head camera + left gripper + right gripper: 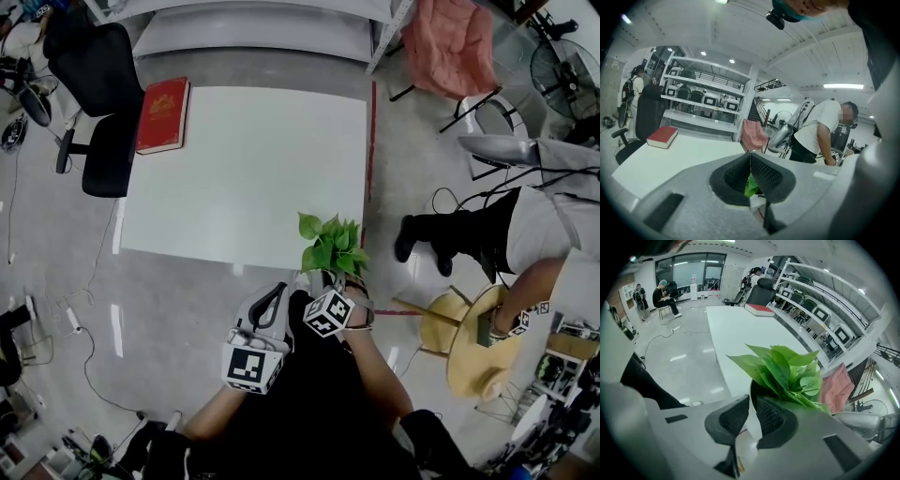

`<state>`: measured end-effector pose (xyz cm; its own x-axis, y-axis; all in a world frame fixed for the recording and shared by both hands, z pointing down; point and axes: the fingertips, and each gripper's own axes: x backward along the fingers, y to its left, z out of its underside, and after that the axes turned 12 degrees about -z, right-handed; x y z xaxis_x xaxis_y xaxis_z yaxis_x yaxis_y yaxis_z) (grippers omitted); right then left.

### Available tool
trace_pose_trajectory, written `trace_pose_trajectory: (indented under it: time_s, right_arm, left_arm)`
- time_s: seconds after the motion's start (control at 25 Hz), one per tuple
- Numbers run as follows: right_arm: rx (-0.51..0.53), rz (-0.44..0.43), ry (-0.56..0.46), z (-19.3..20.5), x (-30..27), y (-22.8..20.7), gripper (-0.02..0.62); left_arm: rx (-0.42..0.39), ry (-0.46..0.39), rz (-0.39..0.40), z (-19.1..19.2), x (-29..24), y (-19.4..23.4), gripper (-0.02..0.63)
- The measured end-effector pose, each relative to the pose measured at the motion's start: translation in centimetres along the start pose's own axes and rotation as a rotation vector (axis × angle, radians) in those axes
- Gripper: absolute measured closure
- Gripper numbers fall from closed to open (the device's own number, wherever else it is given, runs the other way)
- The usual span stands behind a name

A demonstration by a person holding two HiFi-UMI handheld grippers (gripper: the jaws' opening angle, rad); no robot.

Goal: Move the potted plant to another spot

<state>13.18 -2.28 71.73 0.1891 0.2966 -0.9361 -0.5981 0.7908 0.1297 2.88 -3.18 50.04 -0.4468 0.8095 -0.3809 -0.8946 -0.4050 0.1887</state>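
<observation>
The potted plant (333,246), green leaves in a white pot, is at the near right corner of the white table (244,169). My right gripper (328,281) is shut on the pot's rim. In the right gripper view the pot wall sits between the pads at my right gripper (750,411), with the leaves (787,369) just beyond. The pot's base is hidden, so I cannot tell whether it rests on the table. My left gripper (277,292) hangs below the table's near edge, left of the plant. Its pads meet at my left gripper (750,159) and hold nothing.
A red book (163,114) lies on the table's far left corner. A black office chair (94,94) stands left of the table and a pink chair (455,42) at the far right. A person (525,225) bends over a wooden stool (469,337) at the right. Shelving (253,28) stands behind the table.
</observation>
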Motion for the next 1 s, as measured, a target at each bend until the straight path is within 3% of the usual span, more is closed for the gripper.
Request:
trace_pose_trajectory:
  time_s: [0.48, 1.0]
  right_arm:
    - [0.133, -0.033, 0.081, 0.2, -1.1, -0.1, 0.578]
    - [0.187, -0.050, 0.072, 0.1, -1.0, -0.2, 0.577]
  left_arm:
    - [0.014, -0.005, -0.027, -0.5, -0.6, 0.8, 0.589]
    - [0.019, -0.021, -0.073, -0.9, -0.4, 1.4, 0.589]
